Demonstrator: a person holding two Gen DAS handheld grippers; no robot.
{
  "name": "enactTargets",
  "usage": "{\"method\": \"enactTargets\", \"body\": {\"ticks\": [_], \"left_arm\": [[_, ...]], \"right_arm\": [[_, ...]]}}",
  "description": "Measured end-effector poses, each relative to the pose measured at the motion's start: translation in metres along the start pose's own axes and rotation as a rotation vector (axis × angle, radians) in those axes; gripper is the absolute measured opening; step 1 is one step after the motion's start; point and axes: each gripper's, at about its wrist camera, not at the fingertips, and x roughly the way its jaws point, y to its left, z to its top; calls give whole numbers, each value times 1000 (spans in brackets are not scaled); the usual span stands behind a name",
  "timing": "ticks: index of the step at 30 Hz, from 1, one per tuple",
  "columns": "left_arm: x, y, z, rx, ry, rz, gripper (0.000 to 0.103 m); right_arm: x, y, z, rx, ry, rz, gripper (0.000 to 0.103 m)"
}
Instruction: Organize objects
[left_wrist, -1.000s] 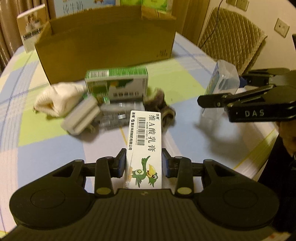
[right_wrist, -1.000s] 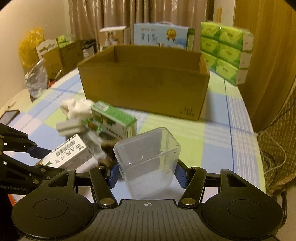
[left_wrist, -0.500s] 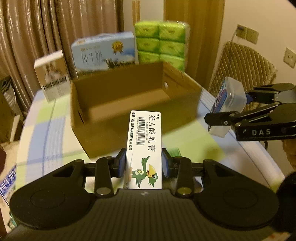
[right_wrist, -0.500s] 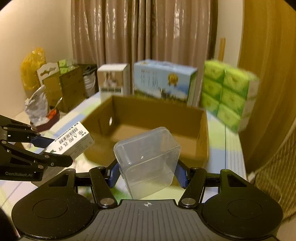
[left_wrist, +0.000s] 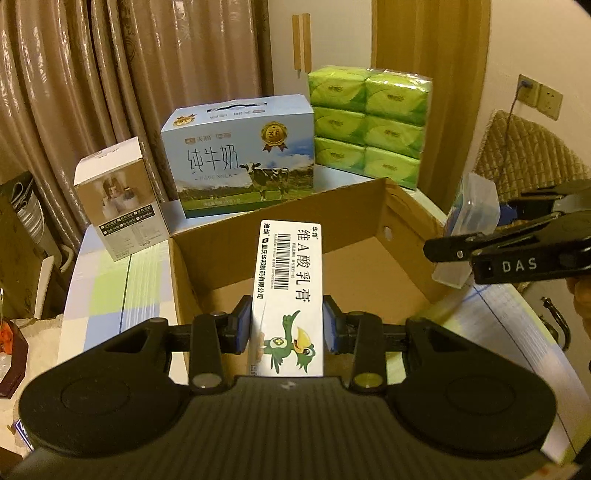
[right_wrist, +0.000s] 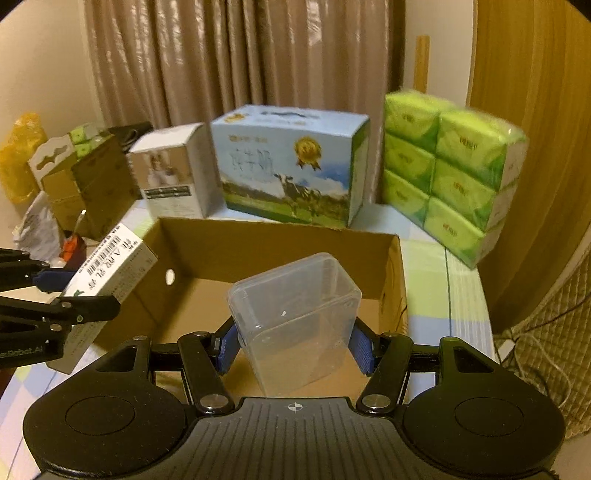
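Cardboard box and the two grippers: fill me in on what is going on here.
A person is tidying items into the open cardboard box on the table. The left gripper is clamped on a white medicine carton, held above the box's near left corner. The right gripper is clamped on a clear plastic container, held over the box's opening. Neither item has been released yet, and the visible box floor looks bare.

Both the left gripper (left_wrist: 287, 328) and right gripper (right_wrist: 294, 343) have jaws clamped.
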Motion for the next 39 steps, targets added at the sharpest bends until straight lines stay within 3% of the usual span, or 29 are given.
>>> {"method": "enactTargets", "body": {"ticks": [12,13,15,17,19,29,39], "left_arm": [[43,9,12,-25,14,-15,33],[47,9,12,-26,12,-17,33],[53,8,13,-28,-2,-18,39],[58,6,13,-30,-22,4,57],[57,6,14,-44,-28,1,57],[8,12,-13,-114,-51,-4,57],[-72,7,-81,-188,-69,3,63]], "right_arm": [[41,-2,-2,29,36,1,58],[41,-5,-2,48,15,10,60],[41,-12,-3,98,-17,0,88],[35,-15,-3,114,-39,4,88],[28,-16,-4,100,-54,-2,88],[-40,-3,-43,108,-124,8,89],[-120,29,-135,156,-134,54,92]]}}
